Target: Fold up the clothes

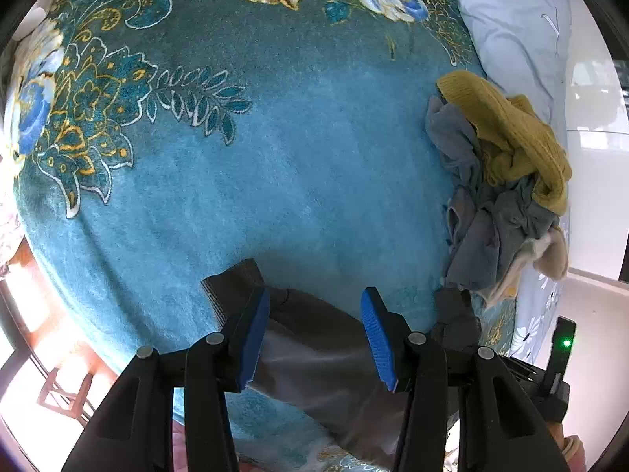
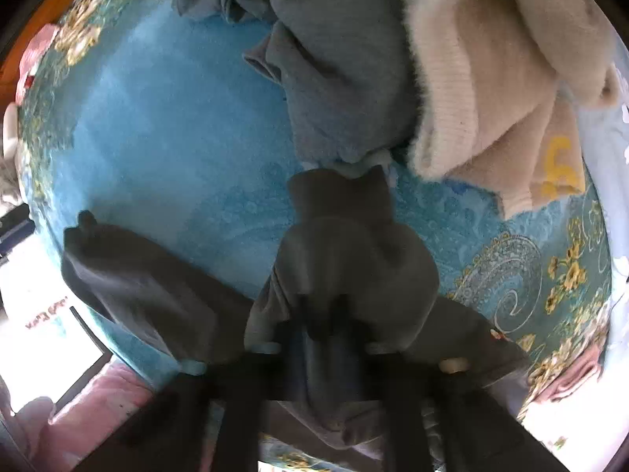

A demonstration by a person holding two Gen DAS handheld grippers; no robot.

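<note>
The left wrist view is showing the left claw (image 1: pixel 316 338) standing wide open, its blue pads (image 1: pixel 257 338) hovering over a dark grey garment (image 1: pixel 314 358) that is lying flat on the teal floral blanket (image 1: pixel 275 149) at the near edge; nothing is sitting between the pads. This view is also taking in, at the right, a heap of unfolded clothes: a mustard knit (image 1: pixel 515 133) is resting on top of a crumpled blue-grey garment (image 1: pixel 483 212), with a cream piece (image 1: pixel 550 251) at the near end of the heap, and a pale blue sheet (image 1: pixel 511 27) is lying beyond it at the far right. The right wrist view is showing what the left one does not: the right claw (image 2: pixel 334 334) is largely buried under a bunched fold of the dark grey garment (image 2: pixel 346 259), which is draping over the fingers and hiding the pads, so how far it is closed cannot be told, though the cloth appears gathered at its tip. The rest of that garment is spreading to the left across the blanket (image 2: pixel 165 137). Just beyond the bunched fold, the blue-grey garment (image 2: pixel 338 78) and a cream sweater (image 2: pixel 491 78) are lying close, the cream one at the far right.
</note>
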